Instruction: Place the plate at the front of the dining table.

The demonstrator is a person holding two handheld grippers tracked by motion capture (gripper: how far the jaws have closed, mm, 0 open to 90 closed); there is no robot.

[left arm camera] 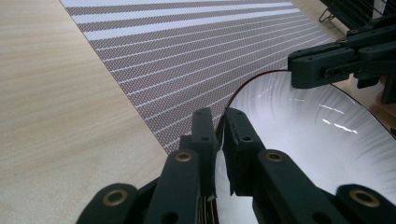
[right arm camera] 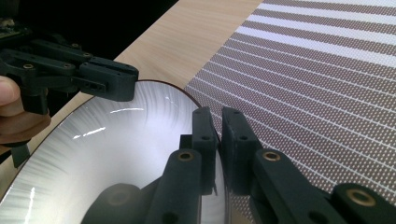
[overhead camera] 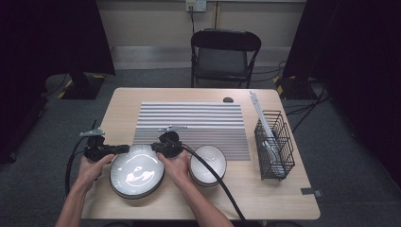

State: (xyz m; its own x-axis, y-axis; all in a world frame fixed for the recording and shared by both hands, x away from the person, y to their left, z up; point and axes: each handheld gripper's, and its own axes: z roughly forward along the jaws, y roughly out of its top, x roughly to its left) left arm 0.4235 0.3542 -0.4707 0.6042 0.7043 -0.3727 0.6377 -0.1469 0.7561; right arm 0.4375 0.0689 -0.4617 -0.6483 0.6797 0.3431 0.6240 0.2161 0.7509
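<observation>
Both tongs, left tongs and right tongs, are clamped on opposite edges of the large white plate at the desk's near edge; uneven lifting could let the slick rim slip, dropping it against the smaller bowl beside

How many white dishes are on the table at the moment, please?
2. The large plate sits at the front edge of the table, gripped on its rim by the left claw and right claw. The smaller bowl sits just right of it.
</observation>
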